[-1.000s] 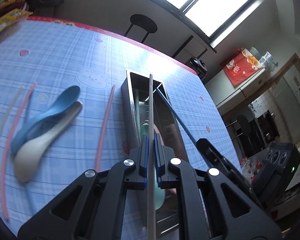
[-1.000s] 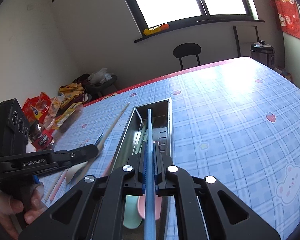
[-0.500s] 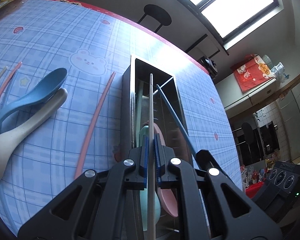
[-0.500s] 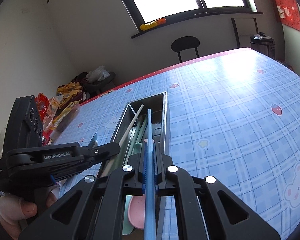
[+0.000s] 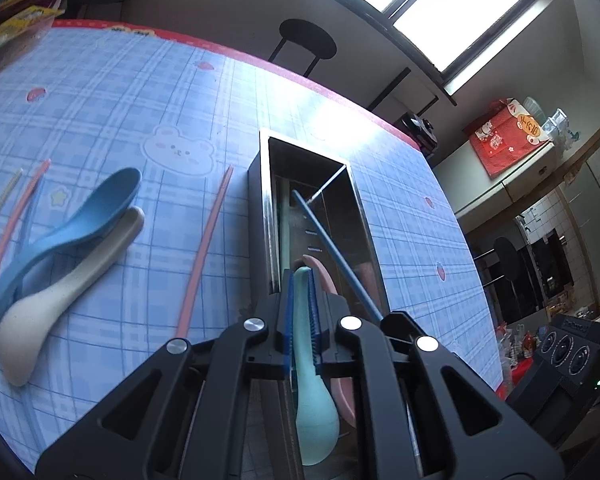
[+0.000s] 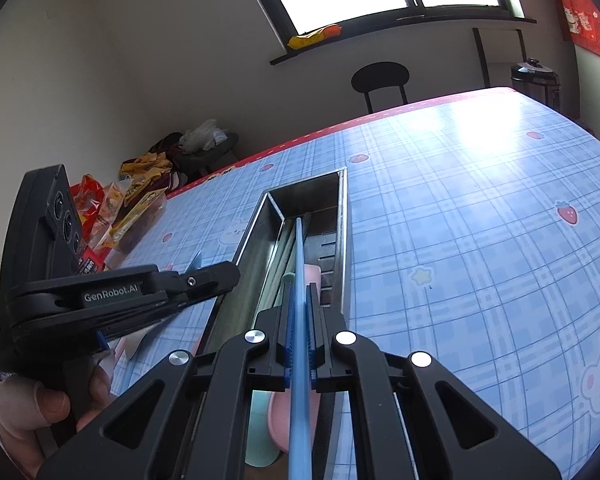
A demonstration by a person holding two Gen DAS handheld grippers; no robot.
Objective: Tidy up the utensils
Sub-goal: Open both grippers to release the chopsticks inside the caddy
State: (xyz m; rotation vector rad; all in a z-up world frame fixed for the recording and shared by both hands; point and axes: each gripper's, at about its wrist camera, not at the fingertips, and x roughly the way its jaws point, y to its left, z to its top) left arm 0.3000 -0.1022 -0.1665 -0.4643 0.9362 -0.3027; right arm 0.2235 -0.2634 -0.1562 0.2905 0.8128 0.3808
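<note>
Left wrist: spoons [image 5: 72,252] on cloth, left tongs [image 5: 299,312] closed, empty | right wrist: right tongs [image 6: 299,336] grip blue chopstick [image 6: 299,280]

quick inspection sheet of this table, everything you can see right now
surface: blue checked tablecloth, red edge, sun glare
job's things: long metal tray holding a mint spoon, a pink spoon and some chopsticks; blue spoon, cream spoon and pink chopstick lie on the cloth beside the tray
clutter: snack packets at the table's far edge
grippers: left gripper shut over the tray, nothing held; right gripper shut on a blue chopstick pointing into the tray
cables: nothing seen
surroundings: black stool, window, cooker
</note>
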